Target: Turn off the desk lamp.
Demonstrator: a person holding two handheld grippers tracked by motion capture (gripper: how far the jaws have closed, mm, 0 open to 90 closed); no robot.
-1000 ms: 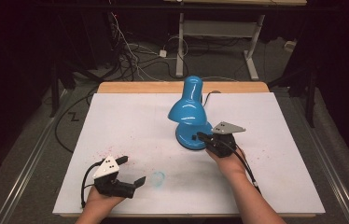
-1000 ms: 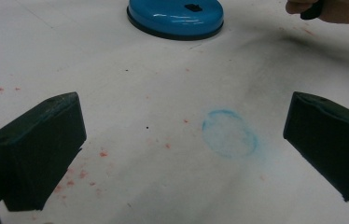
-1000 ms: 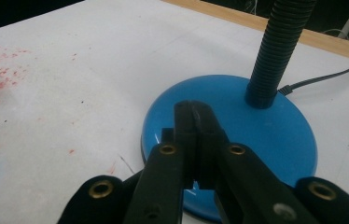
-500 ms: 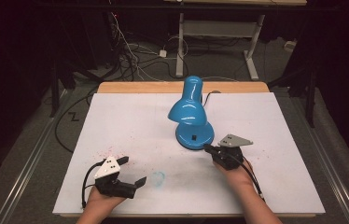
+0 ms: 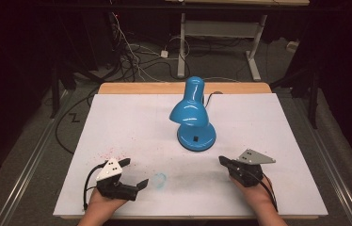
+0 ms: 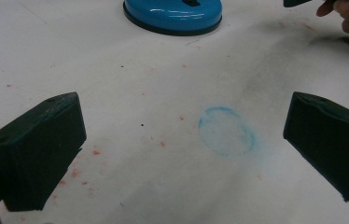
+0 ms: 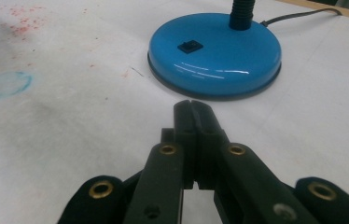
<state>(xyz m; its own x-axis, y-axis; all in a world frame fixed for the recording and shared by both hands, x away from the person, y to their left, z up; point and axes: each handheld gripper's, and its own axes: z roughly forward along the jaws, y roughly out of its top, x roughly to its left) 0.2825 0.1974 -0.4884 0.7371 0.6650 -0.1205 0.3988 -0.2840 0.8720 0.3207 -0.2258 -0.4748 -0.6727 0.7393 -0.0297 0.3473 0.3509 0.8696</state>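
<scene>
Clearly the biggest change is at the right gripper (image 5: 224, 161): a second ago its tip sat at the base of the blue desk lamp (image 5: 194, 115), and now it has drawn back toward the person's edge of the white table (image 5: 132, 117), apart from the lamp with bare surface between them. The lamp itself stands where it stood, upright near the middle of the table toward the far side, shade bent down over its round base, a black rocker switch (image 7: 189, 46) on top of that base and a dark cord (image 7: 298, 16) running off behind. The right gripper's jaws are pressed together with nothing between them. The left gripper (image 5: 134, 173) has kept its place near the front left; its jaws stand wide apart and empty, flanking a faint blue ring stain (image 6: 226, 131) on the table. Red speckles (image 5: 113, 151) dot the surface nearby. No writing can be read anywhere.
</scene>
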